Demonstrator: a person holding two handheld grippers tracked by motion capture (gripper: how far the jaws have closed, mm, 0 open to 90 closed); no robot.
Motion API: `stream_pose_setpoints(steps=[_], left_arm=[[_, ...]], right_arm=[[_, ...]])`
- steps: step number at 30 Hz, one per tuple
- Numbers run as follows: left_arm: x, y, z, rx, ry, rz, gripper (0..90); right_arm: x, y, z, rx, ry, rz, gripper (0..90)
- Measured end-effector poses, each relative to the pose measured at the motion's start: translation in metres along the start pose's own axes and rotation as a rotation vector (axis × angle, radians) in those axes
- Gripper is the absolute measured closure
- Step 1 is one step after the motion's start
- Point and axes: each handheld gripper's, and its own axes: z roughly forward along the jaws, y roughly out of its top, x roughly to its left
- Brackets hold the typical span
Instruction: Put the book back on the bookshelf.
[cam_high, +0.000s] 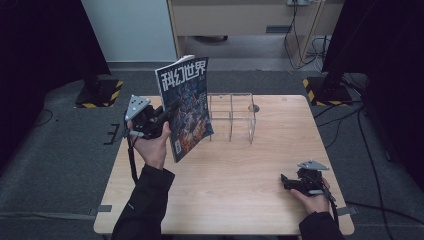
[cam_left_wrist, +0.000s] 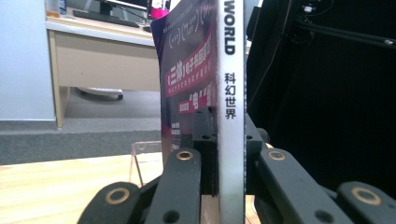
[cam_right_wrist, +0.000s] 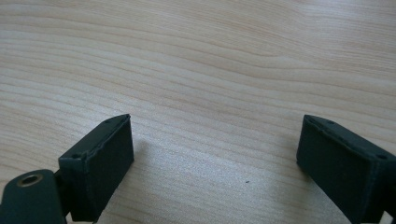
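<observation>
Upright above the table's left side, the glossy magazine (cam_high: 186, 107) shows its flat silver spine, clamped between the left gripper (cam_high: 165, 117)'s black pads. Just beyond stands a clear acrylic rack (cam_high: 232, 115). Over pale woodgrain table (cam_high: 240, 190), the right gripper (cam_high: 286, 181) gapes empty.

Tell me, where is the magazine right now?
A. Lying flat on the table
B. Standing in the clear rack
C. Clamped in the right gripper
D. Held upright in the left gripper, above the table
D: the left gripper is shut on the magazine at its spine, holding it upright beside the clear acrylic rack, while the right gripper is open over the wooden table.
</observation>
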Motion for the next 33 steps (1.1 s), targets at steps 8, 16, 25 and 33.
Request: stream_pose_setpoints(steps=[8,16,25,33], left_arm=[[0.010,0.001,0.009,-0.011,0.043,0.004,82.4],[0.018,-0.002,0.024,-0.022,0.073,0.006,82.4],[0.022,-0.008,0.041,-0.021,0.098,0.013,82.5],[0.025,-0.017,0.057,-0.020,0.110,0.004,82.4]], right_arm=[[0.000,0.000,0.000,-0.001,0.001,0.000,11.0],[0.000,0.000,0.000,-0.001,0.000,-0.002,11.0],[0.000,0.000,0.000,-0.002,-0.001,-0.003,11.0],[0.000,0.000,0.000,-0.003,0.000,-0.005,11.0]])
